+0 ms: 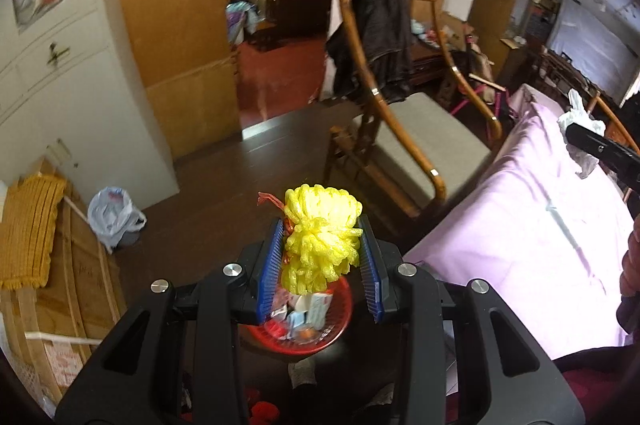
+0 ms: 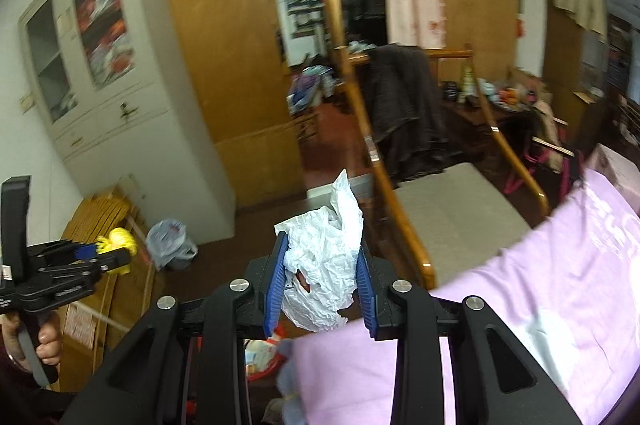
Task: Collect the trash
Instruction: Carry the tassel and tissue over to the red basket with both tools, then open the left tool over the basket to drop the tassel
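My left gripper [image 1: 322, 231] is shut on a yellow foam fruit net [image 1: 320, 237] with a bit of red string, held above a red basket [image 1: 344, 325] that holds wrappers. My right gripper [image 2: 322, 253] is shut on a crumpled white plastic bag [image 2: 324, 265], above the edge of a pink bed sheet [image 2: 520, 285]. The right gripper also shows in the left wrist view [image 1: 576, 133] at far right with the white bag [image 1: 580, 113]. The left gripper shows in the right wrist view [image 2: 106, 253] at far left with the yellow net [image 2: 120, 245]. A bin lined with a plastic bag [image 1: 112, 215] stands on the floor by the white cabinet.
A rattan chair [image 1: 400, 129] with a grey cushion and a dark jacket stands ahead, beside the pink bed [image 1: 520, 225]. Flattened cardboard [image 1: 60, 265] leans at left against a white cabinet [image 1: 60, 65]. An open doorway [image 1: 280, 5] leads to another room. The floor is dark wood.
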A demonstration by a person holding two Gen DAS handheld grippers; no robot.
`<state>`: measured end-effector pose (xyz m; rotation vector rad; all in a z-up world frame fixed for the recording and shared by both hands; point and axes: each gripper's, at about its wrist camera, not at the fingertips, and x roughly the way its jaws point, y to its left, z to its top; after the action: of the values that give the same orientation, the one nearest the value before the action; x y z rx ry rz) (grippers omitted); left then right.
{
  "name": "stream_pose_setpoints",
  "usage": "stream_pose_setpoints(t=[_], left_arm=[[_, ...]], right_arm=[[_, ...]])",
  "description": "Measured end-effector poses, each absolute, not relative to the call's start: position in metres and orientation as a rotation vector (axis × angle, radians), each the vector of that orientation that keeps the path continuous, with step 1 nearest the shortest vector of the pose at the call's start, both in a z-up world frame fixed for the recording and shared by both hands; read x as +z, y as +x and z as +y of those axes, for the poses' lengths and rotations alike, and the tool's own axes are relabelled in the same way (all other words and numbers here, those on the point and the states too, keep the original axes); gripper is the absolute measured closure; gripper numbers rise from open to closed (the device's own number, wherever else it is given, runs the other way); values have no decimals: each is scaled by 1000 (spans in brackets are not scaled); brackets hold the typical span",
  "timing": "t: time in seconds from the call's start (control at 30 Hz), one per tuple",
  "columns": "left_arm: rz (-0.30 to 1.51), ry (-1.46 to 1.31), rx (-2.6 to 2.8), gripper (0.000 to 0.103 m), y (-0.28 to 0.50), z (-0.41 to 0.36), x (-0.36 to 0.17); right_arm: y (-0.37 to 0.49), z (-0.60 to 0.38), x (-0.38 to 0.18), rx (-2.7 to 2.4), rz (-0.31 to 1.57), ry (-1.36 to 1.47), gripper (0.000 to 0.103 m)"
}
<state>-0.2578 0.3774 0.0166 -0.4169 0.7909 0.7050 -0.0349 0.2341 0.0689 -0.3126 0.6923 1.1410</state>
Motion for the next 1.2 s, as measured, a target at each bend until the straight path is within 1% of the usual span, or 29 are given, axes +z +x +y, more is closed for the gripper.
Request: stream_pose_setpoints(t=[0.3, 0.6, 0.87, 1.07, 1.17, 1.2], left_arm=[[851, -499, 734, 66, -273, 409, -21], [936, -555, 697, 66, -282, 424, -69], [1063, -608, 598, 66, -264, 439, -153], [1110, -624, 549, 66, -249, 444, -200], [1144, -666, 539, 63, -245, 448, -225], [1154, -674, 541, 59, -244, 449, -231]], right_arm=[[-86, 309, 42, 1265, 769, -414, 71], [-116, 342, 8, 1281, 858, -476, 71], [-119, 328, -7, 1207, 906, -507, 71], [-117, 307, -13, 1152, 927, -516, 71], [-112, 297, -14, 1129, 937, -515, 71], [-111, 294, -14, 1123, 939, -514, 71]])
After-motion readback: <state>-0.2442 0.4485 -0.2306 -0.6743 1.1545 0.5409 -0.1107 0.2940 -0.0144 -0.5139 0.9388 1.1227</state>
